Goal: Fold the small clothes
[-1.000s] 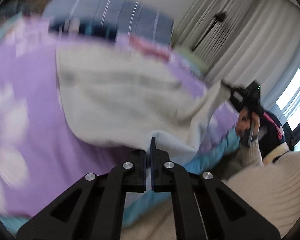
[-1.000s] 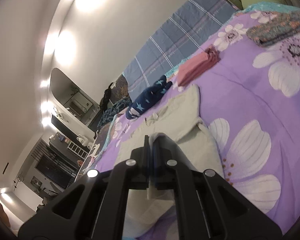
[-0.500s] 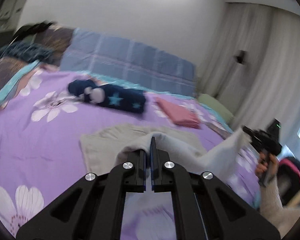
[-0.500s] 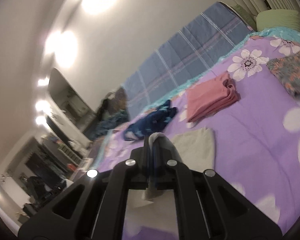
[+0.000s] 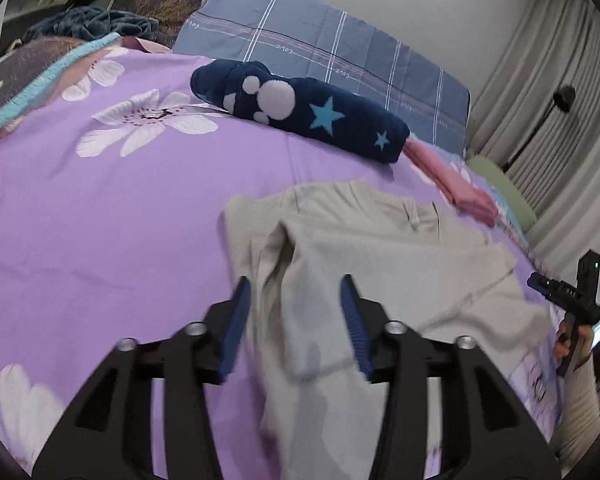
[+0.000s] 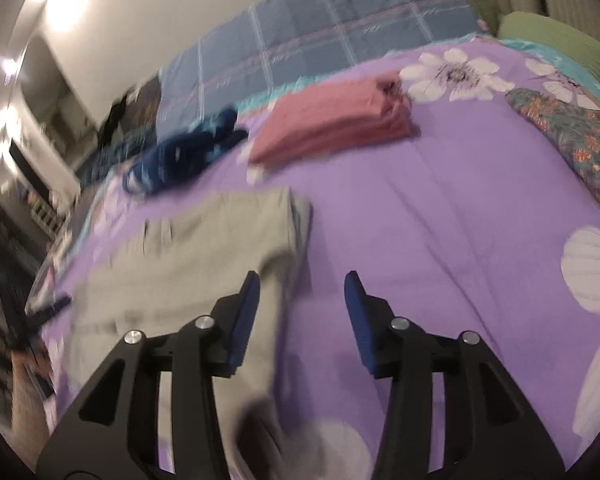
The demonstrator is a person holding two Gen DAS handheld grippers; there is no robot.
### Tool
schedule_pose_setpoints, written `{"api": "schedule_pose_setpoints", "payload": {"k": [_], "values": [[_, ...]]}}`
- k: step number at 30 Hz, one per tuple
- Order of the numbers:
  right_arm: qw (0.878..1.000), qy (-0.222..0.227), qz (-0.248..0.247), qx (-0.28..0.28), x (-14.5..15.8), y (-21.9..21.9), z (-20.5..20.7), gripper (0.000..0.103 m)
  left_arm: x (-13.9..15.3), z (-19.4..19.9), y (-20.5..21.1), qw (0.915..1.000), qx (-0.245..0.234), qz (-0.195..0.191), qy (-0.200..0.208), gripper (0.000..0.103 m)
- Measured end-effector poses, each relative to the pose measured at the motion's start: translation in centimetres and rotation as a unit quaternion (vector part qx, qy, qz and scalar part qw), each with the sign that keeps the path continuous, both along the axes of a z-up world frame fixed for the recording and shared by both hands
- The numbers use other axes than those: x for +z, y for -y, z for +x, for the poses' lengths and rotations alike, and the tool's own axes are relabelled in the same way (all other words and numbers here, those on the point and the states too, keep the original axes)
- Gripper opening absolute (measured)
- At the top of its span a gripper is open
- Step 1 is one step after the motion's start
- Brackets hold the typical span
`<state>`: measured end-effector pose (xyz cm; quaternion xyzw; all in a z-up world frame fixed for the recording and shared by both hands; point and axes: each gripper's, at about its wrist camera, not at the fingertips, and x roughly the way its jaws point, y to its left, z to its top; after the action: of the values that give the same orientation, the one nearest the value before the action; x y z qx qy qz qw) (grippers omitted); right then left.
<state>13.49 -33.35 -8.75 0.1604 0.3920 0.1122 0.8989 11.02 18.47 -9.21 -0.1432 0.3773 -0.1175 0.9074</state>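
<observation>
A beige garment (image 5: 380, 260) lies folded over itself on the purple flowered bedspread (image 5: 100, 220). My left gripper (image 5: 295, 280) hovers just over its near left part. Its jaws are opening, and the cloth lies loose below them without touching the blue pads (image 5: 236, 320). In the right wrist view the same garment (image 6: 204, 248) spreads to the left. My right gripper (image 6: 302, 278) hangs over its right edge, jaws opening, with cloth and bedspread showing between them and nothing pinched. The right gripper (image 5: 572, 292) also shows at the far right of the left wrist view, held by a hand.
A rolled navy garment with stars (image 5: 300, 112) and a folded pink one (image 6: 332, 120) lie beyond the beige garment. A folded floral piece (image 6: 572, 132) sits at the right. A blue plaid quilt (image 5: 320, 48) and a green pillow (image 6: 556, 40) line the bed's head.
Both grippers held the beige garment's edge, carried it forward over the rest, and let go. Their jaws now stand apart and the cloth has dropped onto the bed.
</observation>
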Motion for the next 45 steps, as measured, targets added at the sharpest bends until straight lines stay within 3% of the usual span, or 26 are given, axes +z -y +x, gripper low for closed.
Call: {"api": "schedule_pose_setpoints", "payload": {"k": [4,10,15,19,20,21,22,23,24,25,29,32,35,37,41,43,45], "values": [[0.998,-0.028,0.042,0.042,-1.9,-0.1,-3.5,0.048,-1.2,-3.4,0.1,0.9993,0.0,0.029,-0.024,0.06],[0.993,-0.009,0.098,0.058,-2.6,-0.1,-9.6,0.055,-3.0,-7.1,0.3,0.9983,-0.02,-0.007,-0.054,0.061],[0.995,-0.002,0.073,0.068,-2.2,-1.3,-10.9,0.061,-3.3,-7.7,1.5,0.9975,-0.034,-0.002,-0.061,0.06],[0.996,-0.013,0.068,0.064,-3.4,-2.5,-10.2,0.061,-3.4,-8.7,2.0,0.9965,-0.041,-0.033,-0.064,0.06],[0.996,-0.013,0.071,0.06,-3.6,-2.6,-10.0,0.057,-3.5,-8.8,2.1,0.9965,-0.041,-0.037,-0.063,0.06],[0.995,-0.013,0.079,0.052,-3.7,-2.5,-9.6,0.049,-3.6,-8.6,2.1,0.9966,-0.034,-0.046,-0.059,0.05],[0.995,-0.014,0.093,0.046,-3.8,-2.3,-9.2,0.021,-3.7,-8.4,2.1,0.9963,-0.03,-0.059,-0.056,0.021],[0.992,-0.019,0.115,0.043,-3.8,-2.1,-8.7,0.004,-3.9,-8.0,1.9,0.9946,-0.031,-0.081,-0.057,0.004],[0.99,-0.025,0.132,0.037,-3.8,-1.8,-8.4,0.004,-4.1,-7.4,1.7,0.9924,-0.018,-0.107,-0.058,0.005],[0.99,-0.024,0.139,0.024,-3.5,-1.7,-8.3,0.004,-3.7,-7.2,1.7,0.9931,-0.005,-0.107,-0.048,0.005],[0.987,0.008,0.156,0.019,0.1,-1.3,-10.2,0.003,0.8,-9.0,2.0,0.9976,-0.001,-0.068,0.009,0.005],[0.986,0.021,0.161,0.031,2.2,-0.9,-12.8,0.003,2.8,-10.6,1.7,0.9989,-0.01,-0.039,0.025,0.005],[0.99,0.003,0.137,0.032,1.7,-0.8,-14.9,0.003,2.4,-12.5,1.7,0.9993,-0.029,-0.025,0.001,0.005],[0.992,-0.033,0.119,0.027,0.0,-1.2,-15.7,0.004,0.4,-13.6,2.6,0.9986,-0.04,-0.001,-0.035,0.005],[0.993,-0.092,0.07,0.005,-3.0,-1.1,-16.9,0.009,-2.2,-14.4,2.1,0.9958,-0.013,0.039,-0.082,0.01],[0.994,-0.077,0.075,0.0,-2.2,-0.6,-16.8,0.017,-1.2,-14.6,1.3,0.9963,0.003,0.051,-0.069,0.013],[0.997,-0.036,0.065,-0.004,-0.2,-0.5,-16.2,0.021,1.2,-14.7,1.2,0.9963,0.015,0.081,-0.025,0.016]]}}
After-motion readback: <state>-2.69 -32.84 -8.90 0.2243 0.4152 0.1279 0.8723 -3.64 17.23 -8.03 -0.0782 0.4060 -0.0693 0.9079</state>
